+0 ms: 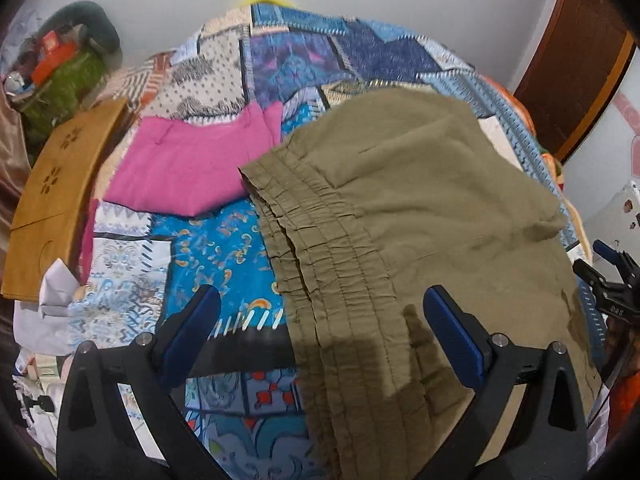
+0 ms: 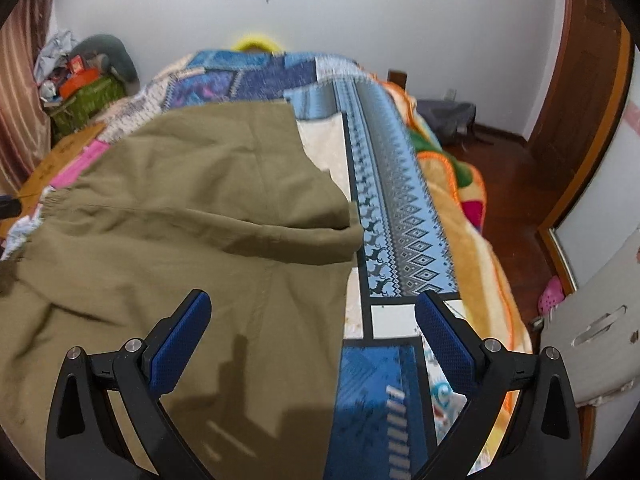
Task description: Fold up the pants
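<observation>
The olive pants (image 1: pixel 400 208) lie spread on the bed (image 1: pixel 224 248), over a patchwork blanket (image 2: pixel 400 208), with the gathered waistband (image 1: pixel 320 240) toward the left. The left tongs (image 1: pixel 320 320) are wide open above the waistband, holding nothing. The right tongs (image 2: pixel 312 324) are also wide open above the right edge of the pants. A pink cloth (image 1: pixel 192 168) lies just beside the waistband.

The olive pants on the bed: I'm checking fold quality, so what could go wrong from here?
Both grippers, left and right, are open with nothing gripped. The pants are already doubled over, with a loose flap edge and a bunched elastic waistband. A pinch there may catch only the top layer and undo the fold. The pink cloth touches the waistband and could be dragged along.
</observation>
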Demonstrator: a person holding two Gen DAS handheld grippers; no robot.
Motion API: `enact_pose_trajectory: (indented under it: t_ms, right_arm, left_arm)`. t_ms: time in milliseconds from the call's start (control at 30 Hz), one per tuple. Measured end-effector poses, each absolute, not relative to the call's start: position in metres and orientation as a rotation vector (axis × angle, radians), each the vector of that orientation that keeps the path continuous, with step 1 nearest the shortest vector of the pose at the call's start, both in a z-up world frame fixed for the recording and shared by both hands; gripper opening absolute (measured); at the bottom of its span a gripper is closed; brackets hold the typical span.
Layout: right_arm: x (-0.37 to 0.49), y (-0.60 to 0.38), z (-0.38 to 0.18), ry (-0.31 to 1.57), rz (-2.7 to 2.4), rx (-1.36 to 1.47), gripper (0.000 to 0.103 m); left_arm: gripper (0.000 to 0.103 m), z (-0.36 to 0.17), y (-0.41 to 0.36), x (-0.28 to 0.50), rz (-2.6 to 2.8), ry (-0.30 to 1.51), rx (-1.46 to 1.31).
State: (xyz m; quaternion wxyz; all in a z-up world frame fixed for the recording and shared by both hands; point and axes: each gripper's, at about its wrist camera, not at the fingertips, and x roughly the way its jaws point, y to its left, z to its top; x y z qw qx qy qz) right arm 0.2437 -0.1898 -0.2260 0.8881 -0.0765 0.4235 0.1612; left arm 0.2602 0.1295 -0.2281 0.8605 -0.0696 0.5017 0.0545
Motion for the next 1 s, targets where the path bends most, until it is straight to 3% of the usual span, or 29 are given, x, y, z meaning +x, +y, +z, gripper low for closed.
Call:
enact_pose_trajectory:
  t_ms: [33, 100, 200, 467, 500, 533, 567, 633, 800, 1000]
  right_arm:
    - [0.248, -0.189, -0.231, 0.891, 0.338, -0.160, 0.099]
    - [0.255, -0.188, -0.240, 0.921, 0.350, -0.164, 0.090]
    - [0.271, -0.186, -0.252, 0.969, 0.370, -0.172, 0.088]
    - [0.290, -0.191, -0.267, 1.027, 0.420, -0.087, 0.069]
    - [0.289, -0.190, -0.266, 1.025, 0.424, -0.089, 0.059]
    - [0.290, -0.188, -0.266, 1.022, 0.423, -0.098, 0.043]
    - [0.289, -0.186, -0.265, 1.015, 0.406, -0.125, 0.039]
    - [0.290, -0.186, -0.265, 1.011, 0.400, -0.136, 0.020]
    - [0.282, -0.184, -0.264, 1.013, 0.404, -0.156, 0.010]
    - [0.279, -0.180, -0.264, 1.051, 0.414, -0.126, 0.009]
  left_arm:
    - [0.103, -0.232, 0.129, 0.264, 0.119, 1.063, -0.139]
    - [0.089, -0.239, 0.129, 0.270, 0.100, 1.089, -0.134]
    - [0.079, -0.250, 0.131, 0.277, 0.041, 1.142, -0.173]
    - [0.075, -0.260, 0.143, 0.279, -0.001, 1.151, -0.241]
    - [0.075, -0.260, 0.143, 0.279, 0.003, 1.147, -0.235]
    - [0.075, -0.259, 0.142, 0.278, 0.013, 1.142, -0.222]
    - [0.075, -0.258, 0.141, 0.278, 0.022, 1.138, -0.211]
    - [0.075, -0.254, 0.136, 0.277, 0.042, 1.124, -0.163]
    - [0.075, -0.249, 0.127, 0.272, 0.104, 1.088, -0.045]
    - [0.075, -0.251, 0.144, 0.271, 0.109, 1.109, -0.098]
